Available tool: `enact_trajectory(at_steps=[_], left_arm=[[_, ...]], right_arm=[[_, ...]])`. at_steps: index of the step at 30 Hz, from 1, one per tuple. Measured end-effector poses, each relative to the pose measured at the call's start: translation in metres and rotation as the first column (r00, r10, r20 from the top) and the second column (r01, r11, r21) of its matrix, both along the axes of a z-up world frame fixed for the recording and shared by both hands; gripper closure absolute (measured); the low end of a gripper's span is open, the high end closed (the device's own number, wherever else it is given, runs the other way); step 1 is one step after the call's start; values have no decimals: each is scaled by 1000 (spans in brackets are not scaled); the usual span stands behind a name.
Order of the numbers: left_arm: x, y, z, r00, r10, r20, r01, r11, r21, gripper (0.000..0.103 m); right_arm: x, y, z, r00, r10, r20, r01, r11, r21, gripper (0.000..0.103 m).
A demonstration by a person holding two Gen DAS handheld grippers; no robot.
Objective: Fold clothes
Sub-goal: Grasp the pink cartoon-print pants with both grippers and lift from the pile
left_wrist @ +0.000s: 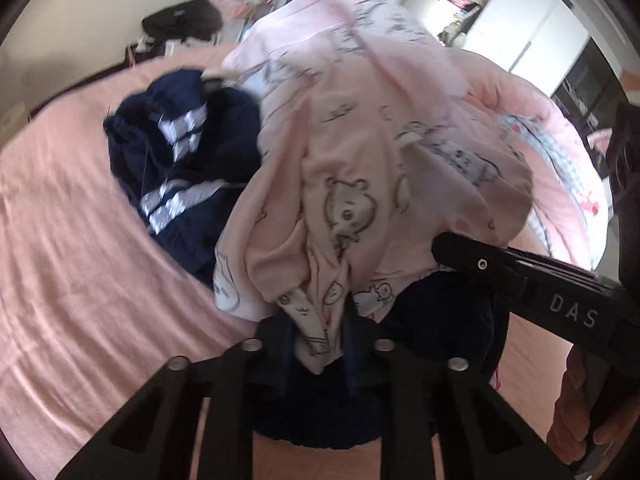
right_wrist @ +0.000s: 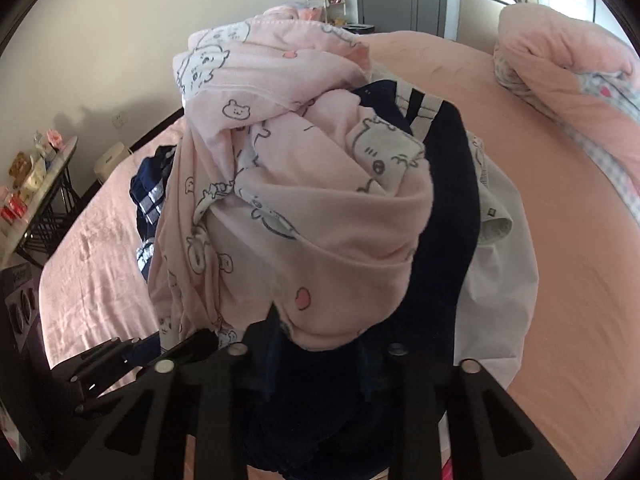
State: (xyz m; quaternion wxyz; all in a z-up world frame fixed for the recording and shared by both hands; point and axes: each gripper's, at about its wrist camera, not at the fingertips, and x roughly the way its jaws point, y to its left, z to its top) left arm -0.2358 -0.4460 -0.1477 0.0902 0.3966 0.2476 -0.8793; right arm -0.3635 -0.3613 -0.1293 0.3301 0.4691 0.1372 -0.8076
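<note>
I am holding up a pink pajama garment [left_wrist: 360,160] printed with cartoon bears, bunched into thick folds, over a bed with a pink sheet [left_wrist: 80,280]. My left gripper [left_wrist: 318,344] is pinching a hem of it: the printed edge is hanging down between the two fingers, which are pressed close on the cloth. My right gripper [right_wrist: 316,340] is gripping another part of the same garment, with a pink fold bulging out just above its fingers; a dark navy cloth [right_wrist: 448,184] is lying tangled in the bundle there too (whether that navy piece is also caught between the fingers, I cannot tell). The right gripper's black body, lettered "DAS", is showing at the right edge of the left wrist view, just beside the bundle, and part of my hand [left_wrist: 576,412] is wrapping its handle.

Beneath the lifted pink cloth a navy garment with white stripes [left_wrist: 180,168] is lying crumpled on the sheet, to the left. A white garment [right_wrist: 496,264] is hanging at the right side of the bundle in the right wrist view, touching the navy cloth. A pink quilt [right_wrist: 568,64] is lying heaped at the far right of the bed, well apart from the bundle. A small side table with boxes [right_wrist: 28,184] is standing by the wall to the left, and a black bag [left_wrist: 180,20] is resting at the far edge of the bed.
</note>
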Motion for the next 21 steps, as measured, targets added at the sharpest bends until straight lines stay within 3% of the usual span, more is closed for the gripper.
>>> enact_trajectory(at_steps=[2,6,11,16,18,21], left_arm=[[8,8,14,1000,-14,-28,14,1000,-2,91],[32,29,46,995,-52,-80,51,999,-17,92],[59,46,84,989,-84,-122,79,996,-40,92],[66,46,113,985,-89,-146,82,995,-55,92],[64,49,123,983,-89,-158,78,994,-75,93],[63,51,136,985,-82,-154,65,991,-115,93]], right_arm=[[10,8,13,999,6,-46,-7,1000,-14,92],[28,31,40,996,-1,-93,-3,999,-45,95],[46,66,69,995,-25,-94,16,996,-87,95],[50,75,83,998,-13,-58,7,996,-87,95],[52,78,85,1000,5,-5,-5,997,-77,91],[59,90,88,999,19,51,-14,996,-88,75]])
